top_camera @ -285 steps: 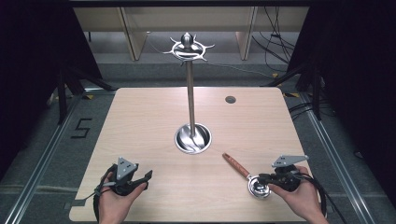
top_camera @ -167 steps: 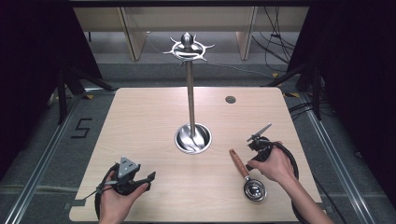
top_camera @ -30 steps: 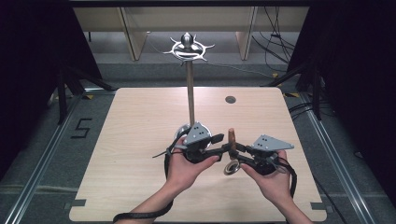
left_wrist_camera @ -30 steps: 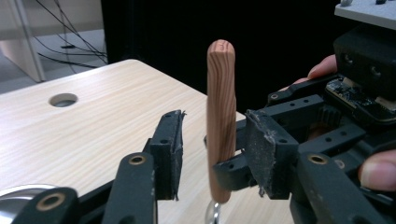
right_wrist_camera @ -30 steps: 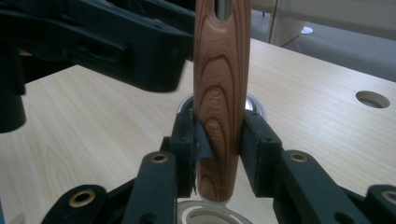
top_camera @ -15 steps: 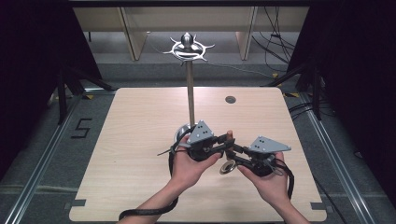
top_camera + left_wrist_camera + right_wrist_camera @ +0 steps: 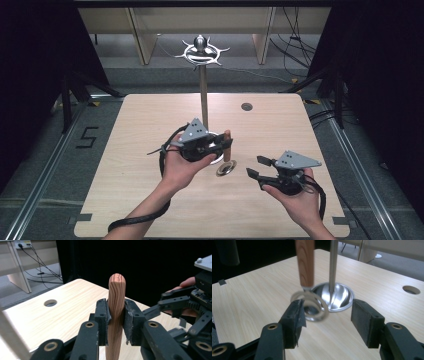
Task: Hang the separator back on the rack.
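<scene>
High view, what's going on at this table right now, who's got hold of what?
A person works at a wooden table with a gripper in each hand. The left gripper is shut on the wooden handle of a small metal strainer, holding it upright near the base of a tall metal hanging stand. The right gripper is open, jaws spread, just short of the strainer's ring.

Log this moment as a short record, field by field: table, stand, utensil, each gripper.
surface: light wooden table with a round hole near its far edge
stand: tall silver metal rack with a hooked ring top and a shiny round base
utensil: wooden-handled tool held upright, its round metal ring end down near the table
left gripper: shut on the wooden handle
right gripper: open, apart from the tool, pointing toward the ring end
</scene>
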Demonstrator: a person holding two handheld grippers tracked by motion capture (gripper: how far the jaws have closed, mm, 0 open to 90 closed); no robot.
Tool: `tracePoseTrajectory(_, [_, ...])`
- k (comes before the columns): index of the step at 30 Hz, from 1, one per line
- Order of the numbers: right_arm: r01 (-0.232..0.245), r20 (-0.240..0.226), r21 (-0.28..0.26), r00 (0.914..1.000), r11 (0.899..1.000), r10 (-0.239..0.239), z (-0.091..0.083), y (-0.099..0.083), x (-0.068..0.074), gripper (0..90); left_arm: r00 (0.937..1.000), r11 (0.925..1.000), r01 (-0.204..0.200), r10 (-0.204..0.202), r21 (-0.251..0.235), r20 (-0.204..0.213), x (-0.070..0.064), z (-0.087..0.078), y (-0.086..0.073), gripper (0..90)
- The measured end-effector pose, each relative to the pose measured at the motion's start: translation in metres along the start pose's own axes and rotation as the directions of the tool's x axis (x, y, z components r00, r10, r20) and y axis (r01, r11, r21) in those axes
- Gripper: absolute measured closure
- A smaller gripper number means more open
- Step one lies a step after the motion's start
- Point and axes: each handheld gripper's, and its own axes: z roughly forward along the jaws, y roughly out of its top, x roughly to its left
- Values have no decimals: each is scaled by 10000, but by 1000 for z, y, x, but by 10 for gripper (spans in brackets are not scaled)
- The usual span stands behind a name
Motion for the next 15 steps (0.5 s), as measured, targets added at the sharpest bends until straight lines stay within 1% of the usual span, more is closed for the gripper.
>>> tracePoseTrajectory(1, [-111,-24,69,9999,9999,111,-1,-2,-1,444,10000,10000,-40,40,-9,-44,3,-3,0,742])
tracePoseTrajectory(2, [-111,-24,69,9999,9999,111,-1,-2,-1,444,9999,10000,34,-34,-19,-135,5,-6,1,742])
tracePoseTrajectory(3, [-5,38,31,10000,10000,5,-3,-4,-4,445,9997,9999,98,-99,-55,-225,8,-9,1,742])
tracePoseTrajectory(4, [-104,35,101,9999,9999,103,-5,-5,-4,445,9994,9999,91,-94,-80,-324,10,-12,2,742])
tracePoseTrajectory(5, [-386,141,166,9992,9991,383,-9,-8,-6,452,9992,9999,91,-96,-130,-394,12,-15,3,742])
tracePoseTrajectory(6, [-373,116,49,9992,9993,372,-9,-10,-7,457,9990,9998,68,-77,-203,-439,16,-20,5,742])
tracePoseTrajectory(8, [-434,67,105,9990,9990,434,-10,-12,-8,458,9989,9997,78,-89,-250,-460,18,-21,6,742])
tracePoseTrajectory(9, [-404,103,132,9991,9991,403,-11,-15,-10,458,9983,9996,51,-66,-262,-572,20,-25,9,742])
tracePoseTrajectory(10, [-404,103,132,9991,9991,403,-11,-15,-10,458,9983,9996,51,-66,-262,-572,20,-25,9,742])
tracePoseTrajectory(11, [-414,186,327,9990,9986,408,-13,-16,-12,458,9978,9995,85,-106,-311,-659,21,-26,11,742])
tracePoseTrajectory(12, [-588,255,426,9980,9974,577,-14,-17,-11,458,9972,9993,108,-134,-346,-741,21,-26,12,742])
tracePoseTrajectory(13, [-474,314,344,9984,9983,463,-13,-19,-13,457,9965,9993,76,-107,-377,-826,20,-26,14,742])
tracePoseTrajectory(15, [-446,372,314,9984,9985,435,-13,-21,-14,456,9955,9989,52,-96,-464,-939,18,-25,18,742])
